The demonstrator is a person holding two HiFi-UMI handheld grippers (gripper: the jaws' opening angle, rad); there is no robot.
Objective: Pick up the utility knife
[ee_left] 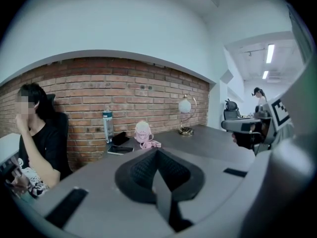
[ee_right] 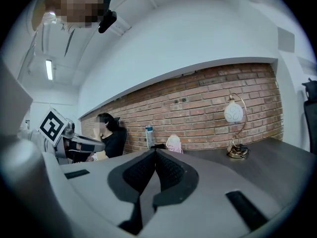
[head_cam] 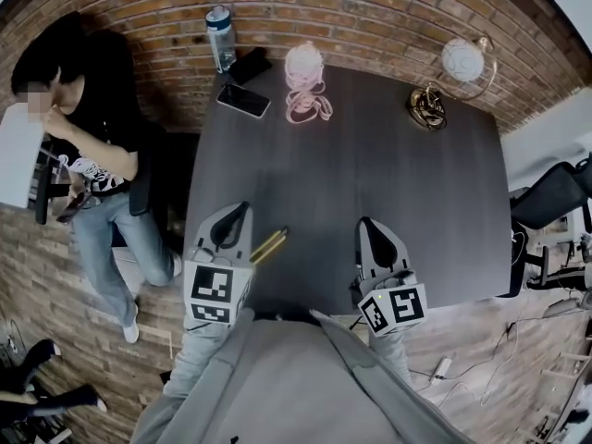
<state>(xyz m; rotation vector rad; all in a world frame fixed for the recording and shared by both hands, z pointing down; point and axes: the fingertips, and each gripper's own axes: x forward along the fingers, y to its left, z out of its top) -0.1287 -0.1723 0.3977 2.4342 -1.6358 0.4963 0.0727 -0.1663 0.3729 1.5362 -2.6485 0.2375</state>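
The utility knife (head_cam: 268, 245), yellow and black, lies on the dark table (head_cam: 370, 165) near its front edge. It points diagonally away, just right of my left gripper (head_cam: 242, 207) and apart from it. The left gripper's jaws are shut with nothing in them; in the left gripper view they (ee_left: 157, 152) meet at the tip. My right gripper (head_cam: 364, 221) hovers over the front edge further right, also shut and empty, as its own view (ee_right: 156, 152) shows. The knife is hidden in both gripper views.
At the far left corner of the table stand a water bottle (head_cam: 220, 37), a black case (head_cam: 250, 65), a phone (head_cam: 243, 100) and a pink bundle (head_cam: 305, 81). A globe lamp (head_cam: 453, 72) is far right. A person (head_cam: 92, 155) stands left of the table; an office chair (head_cam: 555, 192) stands to its right.
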